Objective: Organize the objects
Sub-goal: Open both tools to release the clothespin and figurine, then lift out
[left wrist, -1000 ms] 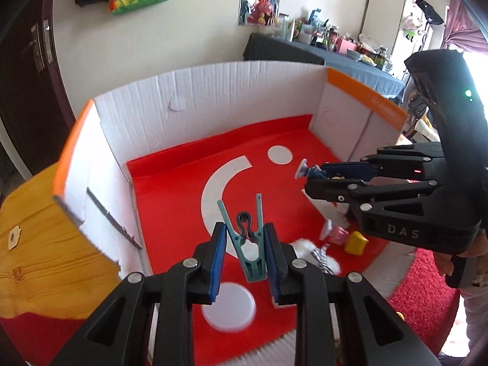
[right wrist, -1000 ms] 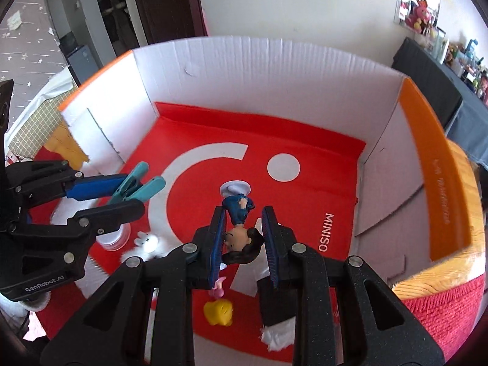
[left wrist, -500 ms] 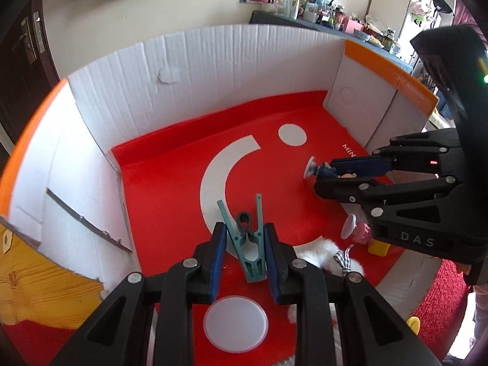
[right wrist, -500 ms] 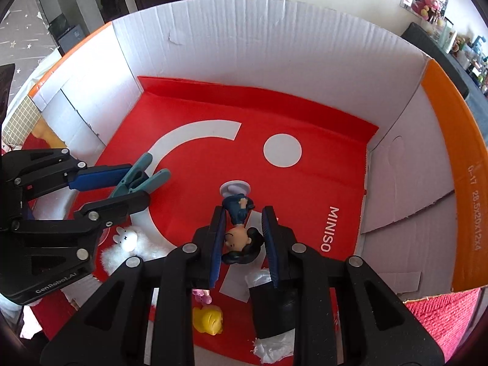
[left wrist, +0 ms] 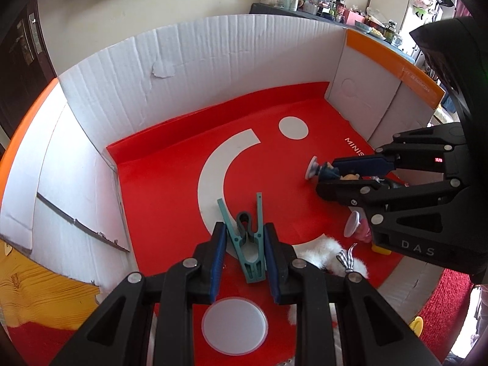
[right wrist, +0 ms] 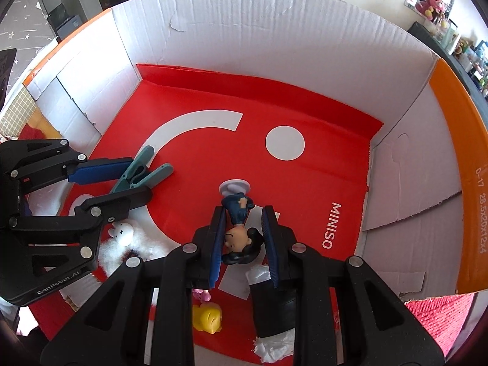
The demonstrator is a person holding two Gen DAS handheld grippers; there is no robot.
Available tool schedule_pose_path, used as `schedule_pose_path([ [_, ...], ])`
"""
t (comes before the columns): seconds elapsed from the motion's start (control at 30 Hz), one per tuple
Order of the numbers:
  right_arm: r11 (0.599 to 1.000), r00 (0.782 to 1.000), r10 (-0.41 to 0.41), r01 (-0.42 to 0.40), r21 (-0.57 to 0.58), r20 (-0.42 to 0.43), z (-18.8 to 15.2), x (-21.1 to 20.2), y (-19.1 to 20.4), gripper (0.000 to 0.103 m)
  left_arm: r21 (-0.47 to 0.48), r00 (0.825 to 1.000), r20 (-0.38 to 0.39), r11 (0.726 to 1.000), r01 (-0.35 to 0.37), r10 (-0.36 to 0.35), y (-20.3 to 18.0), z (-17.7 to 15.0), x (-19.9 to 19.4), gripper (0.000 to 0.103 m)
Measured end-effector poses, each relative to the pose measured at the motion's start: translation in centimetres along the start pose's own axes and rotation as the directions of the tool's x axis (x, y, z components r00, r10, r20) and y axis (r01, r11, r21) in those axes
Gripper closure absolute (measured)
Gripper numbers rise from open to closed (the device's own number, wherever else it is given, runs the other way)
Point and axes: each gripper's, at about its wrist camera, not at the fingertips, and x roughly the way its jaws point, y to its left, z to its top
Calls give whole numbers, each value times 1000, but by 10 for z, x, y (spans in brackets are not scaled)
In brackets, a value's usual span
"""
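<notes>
While both grippers hang over the red-lined cardboard box [left wrist: 213, 70], the left gripper [left wrist: 245, 244] pinches a teal clothespin [left wrist: 248, 238]; at 3 o'clock, the right gripper [right wrist: 244, 238] clamps a suction-cup figurine [right wrist: 239, 222]. Plush bunny [right wrist: 123, 233] lies below.

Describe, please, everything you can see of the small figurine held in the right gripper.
The figurine looks like a small moulded plastic doll: black hair, a pale face and dark blue clothes, with a clear round suction cup at its foot end. It is clamped at the head between the blue pads of the right gripper, lying along the fingers with the cup pointing away from the camera. It hangs above the red liner of the cardboard box; only the pads visibly touch it.
</notes>
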Motion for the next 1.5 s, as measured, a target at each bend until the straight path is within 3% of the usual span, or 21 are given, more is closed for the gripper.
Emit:
schedule_pose_path([
  [1.5, 1000, 1000, 9, -10, 16, 8, 7, 1, 6, 79, -36, 1000, 1, 999, 7, -7, 3, 4, 0, 72],
])
